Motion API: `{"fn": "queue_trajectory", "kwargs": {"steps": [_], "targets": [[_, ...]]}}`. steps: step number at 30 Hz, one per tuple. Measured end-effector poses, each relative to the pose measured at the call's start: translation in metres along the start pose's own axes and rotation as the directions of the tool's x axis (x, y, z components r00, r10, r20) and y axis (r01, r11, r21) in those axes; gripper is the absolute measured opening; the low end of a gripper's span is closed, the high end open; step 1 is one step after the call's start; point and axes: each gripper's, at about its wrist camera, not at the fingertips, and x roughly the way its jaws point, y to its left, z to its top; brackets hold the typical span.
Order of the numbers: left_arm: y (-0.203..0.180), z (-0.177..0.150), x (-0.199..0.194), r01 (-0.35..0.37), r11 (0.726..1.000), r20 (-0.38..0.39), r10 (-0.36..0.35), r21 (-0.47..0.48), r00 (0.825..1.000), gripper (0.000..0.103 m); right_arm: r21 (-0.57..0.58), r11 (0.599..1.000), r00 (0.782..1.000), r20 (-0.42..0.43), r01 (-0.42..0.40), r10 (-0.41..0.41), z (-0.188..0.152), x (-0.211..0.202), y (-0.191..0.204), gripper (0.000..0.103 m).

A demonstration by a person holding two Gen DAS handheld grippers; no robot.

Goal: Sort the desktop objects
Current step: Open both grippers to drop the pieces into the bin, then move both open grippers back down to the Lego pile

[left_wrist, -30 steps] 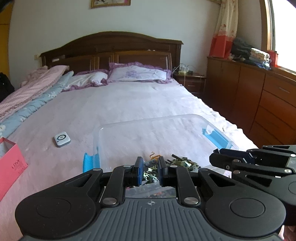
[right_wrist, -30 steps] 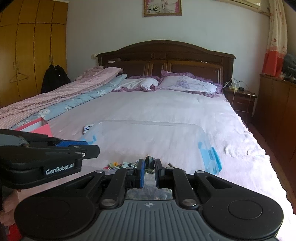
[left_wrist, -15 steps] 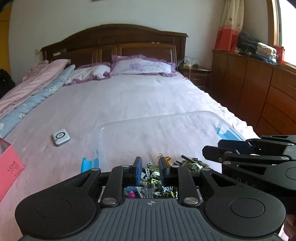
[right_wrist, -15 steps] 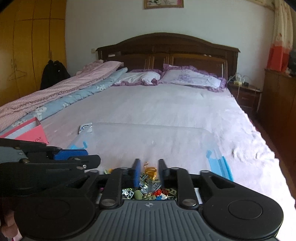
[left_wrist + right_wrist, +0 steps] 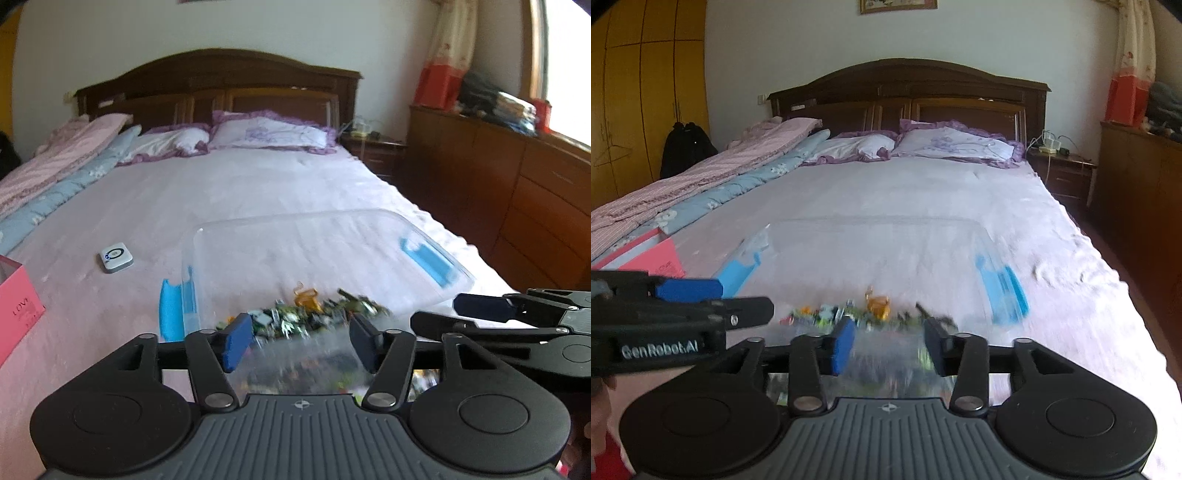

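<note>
Left tool (image 5: pixel 301 341) and right tool (image 5: pixel 890 345): jaws opening, apparently gripping nothing, above blurred small parts (image 5: pixel 303 317) in clear bin (image 5: pixel 436 258) on bed (image 5: pixel 258 192).

Bare bedsheet (image 5: pixel 258 192) beyond the clear bin (image 5: pixel 436 236); pink box (image 5: pixel 18 306) and white device (image 5: pixel 116 257) alongside.

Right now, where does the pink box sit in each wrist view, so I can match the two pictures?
Left wrist view: the pink box is at the far left edge, on the bed, left of the small white device.
Right wrist view: the pink box is at left, just above the left gripper.
Shared landmark: the clear plastic bin with blue latches, mid-frame in both.
</note>
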Motion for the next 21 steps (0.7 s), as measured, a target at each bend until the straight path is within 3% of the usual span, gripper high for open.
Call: {"fn": "queue_trajectory", "kwargs": {"steps": [1, 3, 9, 14, 17, 21], "targets": [[-0.003, -0.006, -0.006, -0.001, 1.0, 0.0, 0.001, 0.01, 1.0, 0.069, 0.004, 1.0, 1.0, -0.004, 0.0, 0.0, -0.01, -0.009, -0.001, 0.06], [-0.006, -0.019, -0.016, -0.001, 1.0, -0.008, 0.001, 0.015, 1.0, 0.072, 0.015, 1.0, 1.0, -0.022, 0.003, -0.003, -0.03, -0.026, -0.004, 0.065], [-0.013, -0.072, -0.033, -0.003, 0.999, -0.11, 0.007, 0.039, 0.994, 0.078, 0.075, 0.997, 0.992, -0.121, 0.027, -0.018, -0.091, -0.061, -0.016, 0.07], [-0.016, -0.112, -0.036, 0.003, 0.998, -0.217, 0.011, 0.065, 0.976, 0.078, 0.112, 0.994, 0.981, -0.194, 0.007, 0.015, -0.133, -0.072, -0.013, 0.07], [-0.018, -0.128, -0.04, 0.001, 0.995, -0.251, 0.023, 0.096, 0.968, 0.078, 0.082, 0.996, 0.973, -0.227, -0.023, 0.041, -0.144, -0.072, -0.002, 0.064], [-0.014, -0.139, -0.042, -0.012, 0.993, -0.279, 0.043, 0.113, 0.959, 0.078, -0.019, 0.997, 0.966, -0.252, -0.072, 0.065, -0.151, -0.067, 0.023, 0.047]]}}
